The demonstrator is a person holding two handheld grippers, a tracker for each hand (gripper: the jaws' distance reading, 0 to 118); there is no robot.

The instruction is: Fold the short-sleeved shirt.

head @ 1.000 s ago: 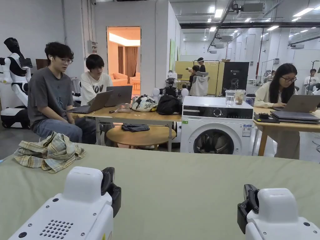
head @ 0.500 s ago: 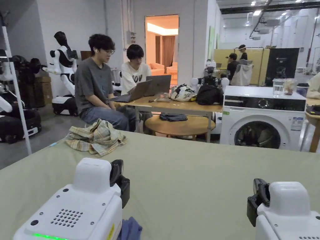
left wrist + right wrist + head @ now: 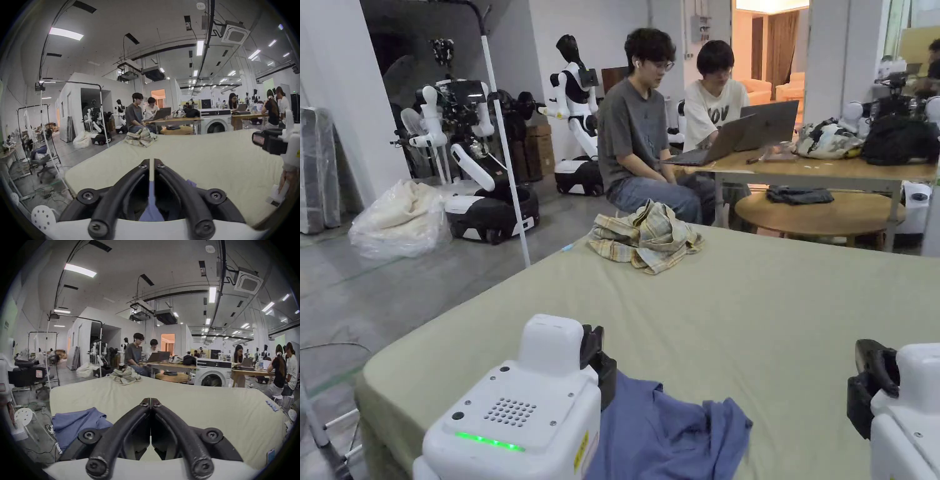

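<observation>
Folding hasn't started: blue shirt (image 3: 669, 437) lies crumpled just right of your left gripper (image 3: 151, 162), whose jaws sit nearly closed with blue cloth in the gap. Right gripper (image 3: 150, 401) is closed, empty, well clear. Still to do: spread flat, then all folds.

Your inventory, matls only:
- blue shirt (image 3: 669, 437): soft matt cloth, creased.
- plaid shirt (image 3: 645, 237): thin woven cloth, crumpled.
- table cover (image 3: 775, 300): matt olive fabric, smooth.
- left gripper (image 3: 151, 162): matt black jaws w/ metal screws; glossy white plastic housing.
- right gripper (image 3: 150, 401): same, scuffed.
</observation>
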